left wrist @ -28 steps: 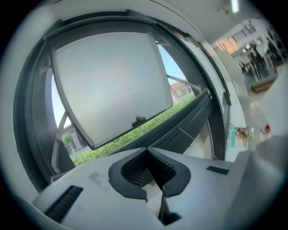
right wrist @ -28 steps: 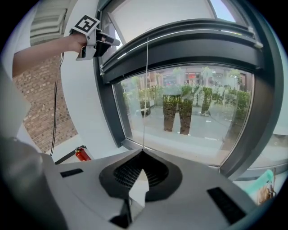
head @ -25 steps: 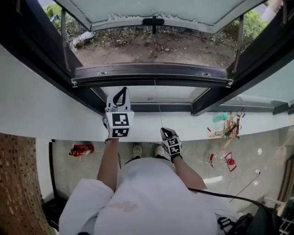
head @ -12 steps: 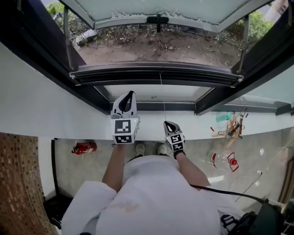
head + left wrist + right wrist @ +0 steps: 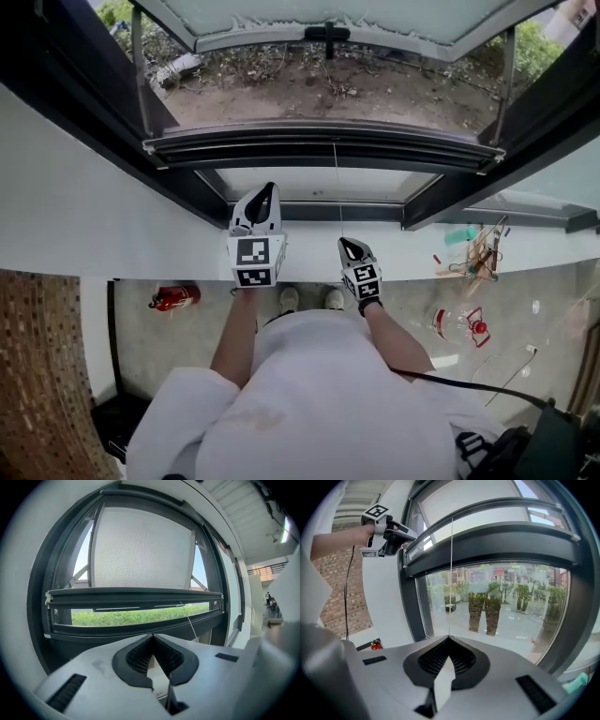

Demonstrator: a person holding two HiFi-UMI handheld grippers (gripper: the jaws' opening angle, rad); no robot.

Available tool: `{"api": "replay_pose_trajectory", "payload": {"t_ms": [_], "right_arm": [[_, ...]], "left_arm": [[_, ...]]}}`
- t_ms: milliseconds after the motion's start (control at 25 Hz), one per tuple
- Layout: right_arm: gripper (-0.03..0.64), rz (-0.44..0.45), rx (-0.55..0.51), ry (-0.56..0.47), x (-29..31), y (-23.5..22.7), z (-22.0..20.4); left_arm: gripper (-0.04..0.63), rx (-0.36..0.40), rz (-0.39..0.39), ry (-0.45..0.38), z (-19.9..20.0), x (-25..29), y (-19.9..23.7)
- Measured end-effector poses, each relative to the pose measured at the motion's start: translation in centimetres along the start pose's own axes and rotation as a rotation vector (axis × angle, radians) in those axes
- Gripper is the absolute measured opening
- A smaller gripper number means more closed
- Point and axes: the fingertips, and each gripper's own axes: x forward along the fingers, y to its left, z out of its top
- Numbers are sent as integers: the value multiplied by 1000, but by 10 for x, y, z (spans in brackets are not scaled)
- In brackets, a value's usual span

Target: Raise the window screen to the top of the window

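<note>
The person is holding both arms out over the white sill (image 5: 141, 239), with bare forearms reaching out of white sleeves. The left gripper (image 5: 265, 191) is pointing almost level at the window from above the sill's near edge. Its marker cube is facing up and its ribbed black jaws are clenched together on nothing. The right gripper (image 5: 344, 245) is hanging just beside it toward the sill's right end, a little lower and tipping downward. Its jaws are clamping one thin, pale cord (image 5: 451, 573), which is running taut and straight up from the jaw tips to the window screen (image 5: 319, 142).

The screen's long, dark, smooth bar is lying across the opening just past the sill's far edge, low in the window. In the left gripper view a strip of green hedge is showing beneath the bar, and a pale, fine-grained panel is standing above it.

Beyond the frame, one frosted sash (image 5: 375, 14) is tilting outward on two slim metal stays (image 5: 137, 66), and it is carrying one black handle (image 5: 326, 34).

On the glossy floor below, one red fire extinguisher (image 5: 173, 298) is lying on its side under the sill's left part. Two pale shoes (image 5: 289, 300) are peeking out beside the near edge.
</note>
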Motion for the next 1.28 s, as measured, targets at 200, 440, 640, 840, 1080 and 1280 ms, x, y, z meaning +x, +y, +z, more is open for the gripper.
{"api": "replay_pose_trajectory", "payload": {"t_ms": [200,440,640,840,1080,1280], "right_arm": [[2,1,-27,11,2,1,0],[2,3,-39,1,5,-2,7],[2,-3,-35,-21,6,-7,12],[2,-1,-46,-38,9,-8,19],[2,0,-49,-77,15,-11,36],[2,-1,-47,-111,21,-11,52]], "left_arm": [[2,-11,-42,4,3,5,-10],[2,-13,-84,-5,9,13,-24],[2,-7,-95,2,7,18,-27],[2,-1,-92,-2,9,20,-25],[2,1,-92,-5,10,21,-23],[2,12,-102,-14,15,21,-22]]}}
